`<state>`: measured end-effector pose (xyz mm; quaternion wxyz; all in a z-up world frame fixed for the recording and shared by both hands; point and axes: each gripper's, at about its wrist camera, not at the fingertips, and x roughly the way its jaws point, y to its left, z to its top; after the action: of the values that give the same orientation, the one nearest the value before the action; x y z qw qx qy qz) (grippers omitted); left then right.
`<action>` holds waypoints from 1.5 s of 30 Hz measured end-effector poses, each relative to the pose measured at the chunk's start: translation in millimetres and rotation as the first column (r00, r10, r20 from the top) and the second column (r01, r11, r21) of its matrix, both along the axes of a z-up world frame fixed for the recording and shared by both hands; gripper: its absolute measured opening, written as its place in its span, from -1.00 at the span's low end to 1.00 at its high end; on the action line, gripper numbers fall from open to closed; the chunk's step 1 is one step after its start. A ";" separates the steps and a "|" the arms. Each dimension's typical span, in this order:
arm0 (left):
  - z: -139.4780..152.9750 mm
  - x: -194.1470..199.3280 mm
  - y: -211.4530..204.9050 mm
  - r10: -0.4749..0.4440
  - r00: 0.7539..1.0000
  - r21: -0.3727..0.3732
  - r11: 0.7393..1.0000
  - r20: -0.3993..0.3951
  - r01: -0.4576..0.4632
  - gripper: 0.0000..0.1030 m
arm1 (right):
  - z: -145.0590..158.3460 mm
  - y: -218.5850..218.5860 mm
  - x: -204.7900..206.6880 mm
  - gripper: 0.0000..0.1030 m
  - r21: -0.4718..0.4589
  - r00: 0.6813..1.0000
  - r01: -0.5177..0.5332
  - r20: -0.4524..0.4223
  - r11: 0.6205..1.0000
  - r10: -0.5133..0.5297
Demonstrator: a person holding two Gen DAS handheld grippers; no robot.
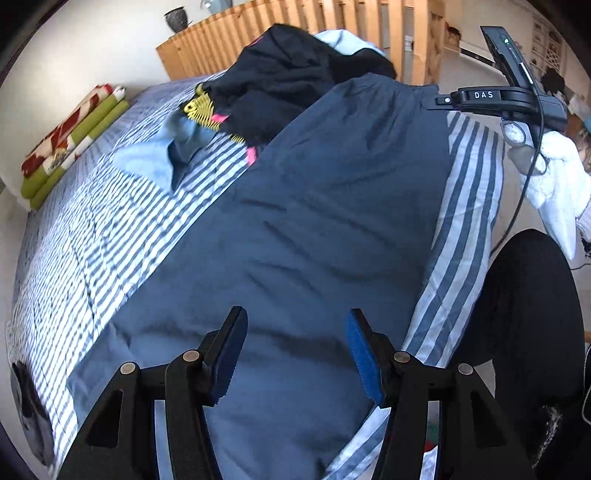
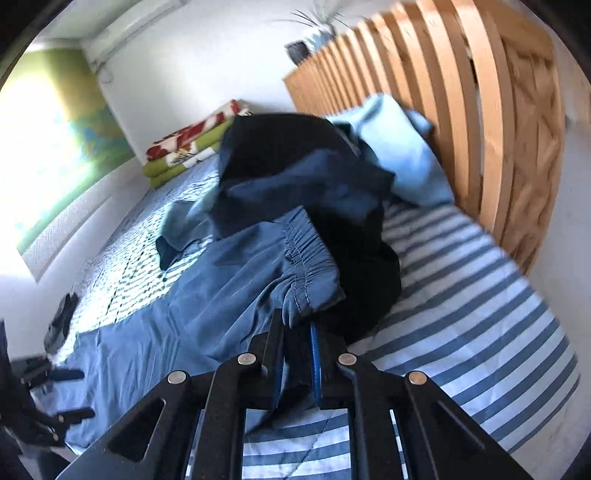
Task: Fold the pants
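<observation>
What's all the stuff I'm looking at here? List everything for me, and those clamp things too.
pants: one, dark blue, spread flat along the bed, elastic waistband at the far end
bedspread: one, blue and white striped, under everything
heap of clothes: one pile, black, dark blue and pale blue, with a yellow and pink piece, beyond the waistband
folded blanket: one, green, red and white, at the bed's far edge by the wall
slatted headboard: one, light wood, behind the heap
plant pot: one, dark, behind the headboard
left gripper: black with blue pads, open above the pants' leg end
right gripper: black, shut on the waistband corner
gloved hand: one, white, holding the right gripper
</observation>
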<state>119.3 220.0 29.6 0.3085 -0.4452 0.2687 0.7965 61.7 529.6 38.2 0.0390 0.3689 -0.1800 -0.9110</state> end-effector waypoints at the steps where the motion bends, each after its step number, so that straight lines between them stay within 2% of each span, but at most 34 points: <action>1: -0.7 0.0 -6.1 0.011 1.000 -0.005 1.000 -0.001 -0.011 0.15 | -0.7 5.4 -0.9 -0.80 -0.008 1.000 0.022 -0.001 1.000 -0.022; 4: 4.5 6.3 -28.6 0.047 0.999 0.001 0.999 0.005 -0.047 0.15 | 5.2 14.4 -1.6 -0.82 -0.100 0.998 0.063 0.011 0.993 -0.062; 8: 18.1 3.6 -78.4 0.163 0.987 0.039 0.986 0.007 -0.163 0.15 | 38.3 -15.1 5.7 -0.82 -0.067 0.998 0.010 -0.058 0.998 -0.014; 12: 36.1 5.3 -145.1 0.301 0.954 0.085 0.950 -0.008 -0.299 0.15 | 82.6 -62.0 10.6 -0.82 -0.057 0.986 -0.084 -0.147 0.995 0.075; 16: 53.9 14.5 -224.9 0.441 0.897 0.146 0.889 -0.028 -0.433 0.15 | 120.1 -134.8 13.8 -0.82 0.018 0.956 -0.207 -0.207 0.978 0.207; 19: 60.8 27.0 -293.1 0.548 0.835 0.198 0.823 -0.036 -0.532 0.15 | 134.2 -195.4 16.8 -0.82 0.045 0.925 -0.311 -0.215 0.949 0.313; 21: 60.4 34.3 -328.5 0.600 0.800 0.223 0.784 -0.031 -0.579 0.15 | 135.8 -249.9 20.0 -0.82 0.072 0.890 -0.399 -0.209 0.914 0.405; 23: 55.8 41.8 -370.3 0.655 0.756 0.249 0.734 -0.012 -0.632 0.15 | 126.9 -312.6 26.4 -0.82 0.116 0.848 -0.481 -0.189 0.869 0.494; 27: 36.2 56.1 -427.0 0.709 0.704 0.250 0.675 0.040 -0.694 0.15 | 76.9 -432.6 47.2 -0.82 0.128 0.754 -0.640 -0.088 0.758 0.651; 29: 24.9 60.0 -442.9 0.720 0.692 0.232 0.665 0.053 -0.709 0.15 | 45.7 -486.0 66.1 -0.83 0.185 0.705 -0.694 -0.022 0.696 0.709; 30: 19.0 62.3 -450.6 0.724 0.687 0.225 0.661 0.061 -0.716 0.15 | 28.8 -511.0 79.5 -0.83 0.228 0.673 -0.722 0.013 0.653 0.740; 33: 11.7 70.4 -459.8 0.725 0.684 0.232 0.655 0.075 -0.719 0.15 | -6.1 -552.7 105.7 -0.78 0.288 0.576 -0.798 0.113 0.529 0.809; 34: 10.8 70.8 -458.2 0.723 0.687 0.237 0.656 0.078 -0.717 0.15 | -11.3 -559.9 111.5 -0.73 0.293 0.554 -0.815 0.143 0.499 0.820; 35: 10.4 71.9 -458.9 0.720 0.689 0.246 0.655 0.084 -0.714 0.15 | -12.7 -560.1 115.3 -0.70 0.300 0.548 -0.819 0.154 0.490 0.822; 37: 9.8 70.6 -453.2 0.708 0.700 0.258 0.662 0.095 -0.704 0.15 | -5.0 -548.5 120.4 -0.43 0.264 0.539 -0.829 0.140 0.494 0.830; 38: 9.2 69.8 -448.5 0.700 0.707 0.261 0.668 0.098 -0.697 0.15 | 3.7 -536.5 118.7 -0.35 0.228 0.545 -0.829 0.120 0.511 0.830; 39: 8.7 68.4 -440.7 0.684 0.722 0.265 0.681 0.104 -0.683 0.15 | 15.0 -520.0 117.6 -0.22 0.182 0.554 -0.826 0.091 0.533 0.827; 40: 8.5 67.1 -431.4 0.663 0.741 0.268 0.698 0.107 -0.664 0.15 | 25.0 -504.4 113.1 -0.16 0.143 0.571 -0.817 0.060 0.559 0.819; 43: 6.5 60.3 -401.5 0.602 0.788 0.280 0.740 0.129 -0.611 0.15 | 43.9 -436.7 102.8 -0.16 0.066 0.664 -0.746 -0.010 0.663 0.748; 45: 3.5 53.8 -385.7 0.579 0.802 0.286 0.751 0.147 -0.595 0.16 | 46.9 -398.1 91.0 -0.15 0.073 0.737 -0.674 -0.011 0.735 0.676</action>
<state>173.1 -165.8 33.1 0.1169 -0.4706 -0.0244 0.8742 152.7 131.5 85.1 0.3579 0.3935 -0.0041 -0.8468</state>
